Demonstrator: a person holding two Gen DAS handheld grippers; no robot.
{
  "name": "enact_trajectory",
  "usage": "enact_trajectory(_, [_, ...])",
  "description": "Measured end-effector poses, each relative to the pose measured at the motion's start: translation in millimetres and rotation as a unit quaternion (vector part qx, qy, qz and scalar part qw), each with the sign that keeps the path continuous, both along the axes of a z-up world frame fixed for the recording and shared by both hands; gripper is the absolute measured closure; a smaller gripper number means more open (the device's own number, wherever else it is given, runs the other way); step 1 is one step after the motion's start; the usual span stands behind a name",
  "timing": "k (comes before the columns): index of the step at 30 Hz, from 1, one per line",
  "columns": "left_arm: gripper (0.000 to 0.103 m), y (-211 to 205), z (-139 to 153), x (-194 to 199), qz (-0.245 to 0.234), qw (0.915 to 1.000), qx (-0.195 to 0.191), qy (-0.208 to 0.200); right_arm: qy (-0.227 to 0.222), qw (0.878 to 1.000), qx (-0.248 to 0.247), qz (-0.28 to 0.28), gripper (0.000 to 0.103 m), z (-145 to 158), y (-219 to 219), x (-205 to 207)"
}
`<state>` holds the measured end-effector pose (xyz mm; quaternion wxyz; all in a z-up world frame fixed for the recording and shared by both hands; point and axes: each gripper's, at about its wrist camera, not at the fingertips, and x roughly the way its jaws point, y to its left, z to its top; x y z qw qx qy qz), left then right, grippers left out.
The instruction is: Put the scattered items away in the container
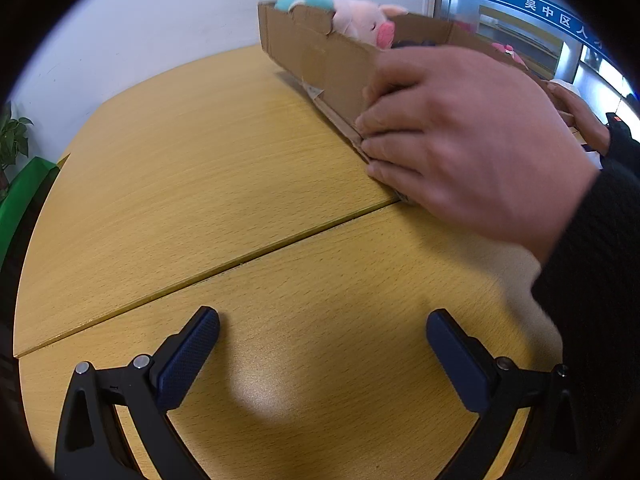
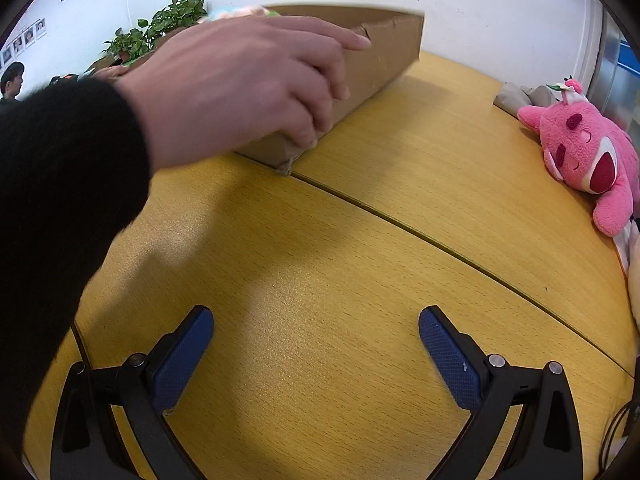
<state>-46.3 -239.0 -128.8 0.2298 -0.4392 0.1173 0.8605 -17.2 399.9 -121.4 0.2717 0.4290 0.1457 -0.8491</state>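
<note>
Both tongs, left (image 1: 322,334) and right (image 2: 316,332), stand wide and empty over the bare surface (image 1: 180,184) while a bare hand (image 1: 460,140) grips the near corner of the box (image 1: 320,52), which already holds a pale pig toy (image 1: 362,20). The pink toy (image 2: 584,148) lies well apart at the right edge. Best to wait until the hand lets the box settle, then bring the right tongs across the toy's body, closing on the plush bulk rather than a limb
</note>
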Motion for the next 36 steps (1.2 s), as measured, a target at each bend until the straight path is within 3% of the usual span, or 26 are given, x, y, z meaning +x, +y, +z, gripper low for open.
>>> enact_trajectory(36, [0.000, 1.4, -2.5, -4.9, -0.001, 1.0000, 0.000, -0.001, 0.000, 1.000, 0.000, 0.000, 0.000, -0.5, 1.7, -1.2])
